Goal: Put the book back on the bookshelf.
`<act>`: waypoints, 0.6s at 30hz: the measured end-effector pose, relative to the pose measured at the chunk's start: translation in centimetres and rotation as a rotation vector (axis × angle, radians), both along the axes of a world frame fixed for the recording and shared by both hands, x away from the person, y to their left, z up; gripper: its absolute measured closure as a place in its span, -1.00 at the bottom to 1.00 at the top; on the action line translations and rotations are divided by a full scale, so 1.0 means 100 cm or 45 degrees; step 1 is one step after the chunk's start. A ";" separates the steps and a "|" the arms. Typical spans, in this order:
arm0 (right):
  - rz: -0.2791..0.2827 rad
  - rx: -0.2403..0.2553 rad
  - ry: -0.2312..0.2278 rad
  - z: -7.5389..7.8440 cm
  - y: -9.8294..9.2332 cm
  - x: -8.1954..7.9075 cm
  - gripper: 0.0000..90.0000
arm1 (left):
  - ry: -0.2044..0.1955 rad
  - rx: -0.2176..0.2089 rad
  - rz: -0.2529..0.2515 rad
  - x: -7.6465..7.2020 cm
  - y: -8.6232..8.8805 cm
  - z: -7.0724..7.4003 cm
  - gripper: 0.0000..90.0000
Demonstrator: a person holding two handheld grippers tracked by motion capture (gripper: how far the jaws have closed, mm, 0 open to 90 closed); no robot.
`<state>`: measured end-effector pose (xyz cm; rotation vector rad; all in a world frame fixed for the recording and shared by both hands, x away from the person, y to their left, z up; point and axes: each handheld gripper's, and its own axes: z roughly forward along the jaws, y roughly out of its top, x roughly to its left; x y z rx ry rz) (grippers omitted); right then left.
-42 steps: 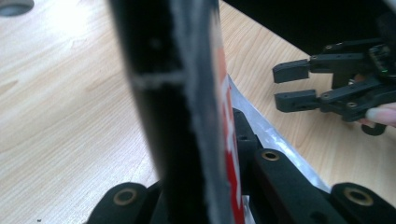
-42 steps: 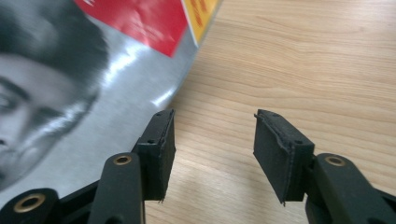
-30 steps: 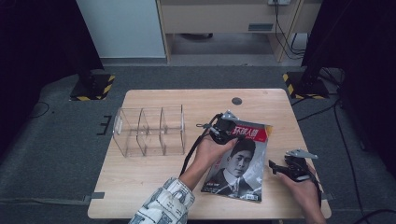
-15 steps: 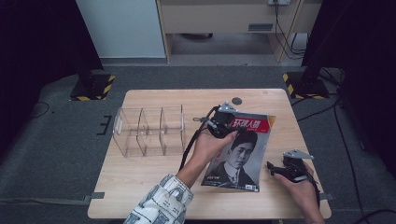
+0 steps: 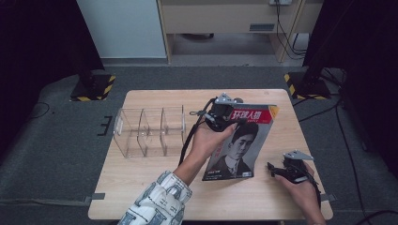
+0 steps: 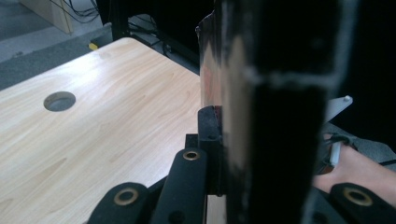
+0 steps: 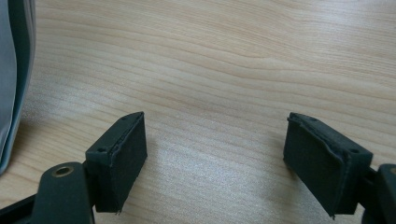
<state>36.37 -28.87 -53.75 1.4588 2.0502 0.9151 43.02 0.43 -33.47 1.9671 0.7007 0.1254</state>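
Item: magazine (image 5: pixel 241 143), portrait cover with red title band, tilted up off the table (image 5: pixel 141 187); top edge raised, bottom edge low near the tabletop, whether touching it cannot be told.
Held by: left gripper (image 5: pixel 220 117), clamped tight on the top left corner of the magazine (image 6: pixel 233 116); pinching a corner probably lets the whole issue swing upright from one point.
Grip detail: thin page edge sandwiched between the black jaws in the left gripper view, no gap left.
Right gripper (image 5: pixel 286 169): jaws wide apart, nothing between them, resting low over bare wood just right of the magazine's lower corner; jaws have just been opening, probably waiting clear so the lift stays unhindered.
Right gripper view: both pads (image 7: pixel 119 158) apart over the wood grain, grey magazine edge (image 7: pixel 14 70) at far left.
Likely destination: clear divided organiser (image 5: pixel 150 131), empty, standing left of the magazine; upright slots suit a magazine stood on edge.
Stage, judged: lifting and tipping upright, insertion not yet begun.
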 end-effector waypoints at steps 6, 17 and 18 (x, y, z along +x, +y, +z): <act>0.006 0.001 0.004 0.000 0.000 0.000 -0.52 | -0.022 -0.020 0.024 -0.001 0.008 0.013 0.92; 0.016 -0.003 0.000 0.000 0.001 -0.001 -0.52 | -0.035 -0.045 0.056 -0.002 0.021 0.021 0.92; 0.021 -0.003 0.001 0.000 0.001 -0.001 -0.52 | -0.033 -0.049 0.061 -0.002 0.022 0.021 0.92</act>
